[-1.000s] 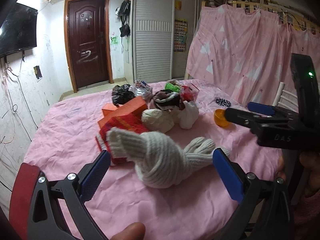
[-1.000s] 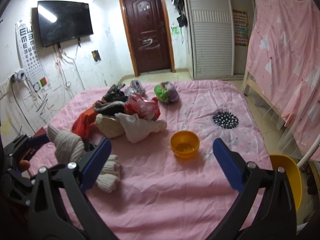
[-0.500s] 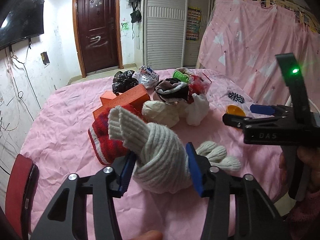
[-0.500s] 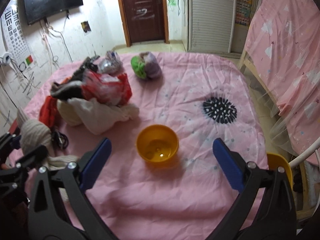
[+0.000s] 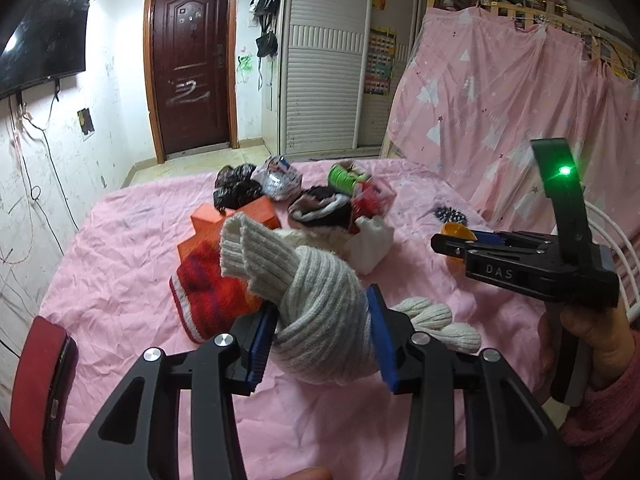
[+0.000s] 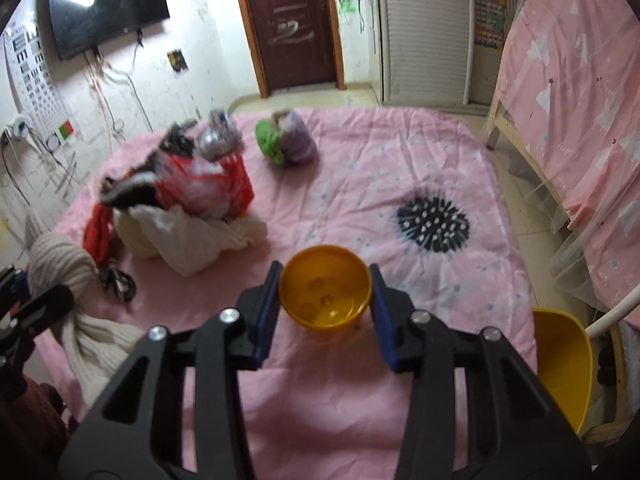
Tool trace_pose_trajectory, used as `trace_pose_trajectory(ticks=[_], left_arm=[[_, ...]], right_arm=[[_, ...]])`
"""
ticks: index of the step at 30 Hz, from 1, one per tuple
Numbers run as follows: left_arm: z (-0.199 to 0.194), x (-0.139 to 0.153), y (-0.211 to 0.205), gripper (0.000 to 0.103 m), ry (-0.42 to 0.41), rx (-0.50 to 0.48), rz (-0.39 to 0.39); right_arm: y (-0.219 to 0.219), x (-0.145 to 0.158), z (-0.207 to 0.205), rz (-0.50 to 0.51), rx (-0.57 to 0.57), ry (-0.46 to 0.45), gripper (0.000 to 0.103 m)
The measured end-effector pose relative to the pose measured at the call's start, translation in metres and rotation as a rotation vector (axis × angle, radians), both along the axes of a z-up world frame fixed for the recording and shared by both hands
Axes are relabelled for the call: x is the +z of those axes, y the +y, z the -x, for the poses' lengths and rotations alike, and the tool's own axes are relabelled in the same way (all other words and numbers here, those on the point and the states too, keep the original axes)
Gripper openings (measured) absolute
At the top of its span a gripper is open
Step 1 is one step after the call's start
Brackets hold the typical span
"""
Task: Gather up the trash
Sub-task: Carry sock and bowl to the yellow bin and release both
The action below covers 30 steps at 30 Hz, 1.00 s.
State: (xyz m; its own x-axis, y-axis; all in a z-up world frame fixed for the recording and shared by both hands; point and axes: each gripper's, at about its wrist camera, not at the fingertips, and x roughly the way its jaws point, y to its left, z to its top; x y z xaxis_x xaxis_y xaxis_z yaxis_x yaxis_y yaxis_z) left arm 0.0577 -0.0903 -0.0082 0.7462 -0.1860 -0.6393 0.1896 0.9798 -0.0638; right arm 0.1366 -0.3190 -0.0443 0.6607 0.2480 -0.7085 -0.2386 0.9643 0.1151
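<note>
Left jaws: left gripper (image 5: 320, 330) clamped tight on the knotted white knit glove (image 5: 316, 304)
Right jaws: right gripper (image 6: 325, 306) pads pressed against both sides of the orange bowl (image 6: 325, 286)
Surface: pink sheet (image 6: 400, 184)

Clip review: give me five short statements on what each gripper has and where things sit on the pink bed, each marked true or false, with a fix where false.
1. The left gripper is closed on the knotted grey-white glove. True.
2. The right gripper has its blue pads against an orange bowl. True.
3. The orange bowl is full of wrappers. False: it looks empty.
4. The green and purple bundle lies inside the orange bowl. False: it lies apart, farther up the pink sheet.
5. A red striped knit piece lies behind the glove. True.
</note>
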Motion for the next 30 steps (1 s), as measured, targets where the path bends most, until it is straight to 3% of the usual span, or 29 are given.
trace_pose_trajectory(ticks=[6, 12, 19, 26, 30], left_arm=[[-0.007, 0.019, -0.032, 0.037, -0.042, -0.038, -0.033], [-0.021, 0.029, -0.091, 0.037, -0.068, -0.102, -0.051], [-0.040, 0.029, -0.174, 0.037, 0.008, -0.220, -0.019], [-0.045, 0.020, -0.250, 0.038, 0.069, -0.328, 0.002], [-0.045, 0.013, -0.286, 0.046, 0.092, -0.376, -0.012]], right_arm=[[-0.021, 0.023, 0.012, 0.027, -0.052, -0.074, 0.040], [-0.084, 0.040, 0.032, -0.004, -0.185, -0.137, 0.040], [-0.157, 0.063, 0.068, -0.077, -0.342, -0.237, 0.040], [-0.203, 0.078, 0.098, -0.125, -0.453, -0.315, 0.040], [-0.217, 0.075, 0.100, -0.145, -0.472, -0.317, 0.040]])
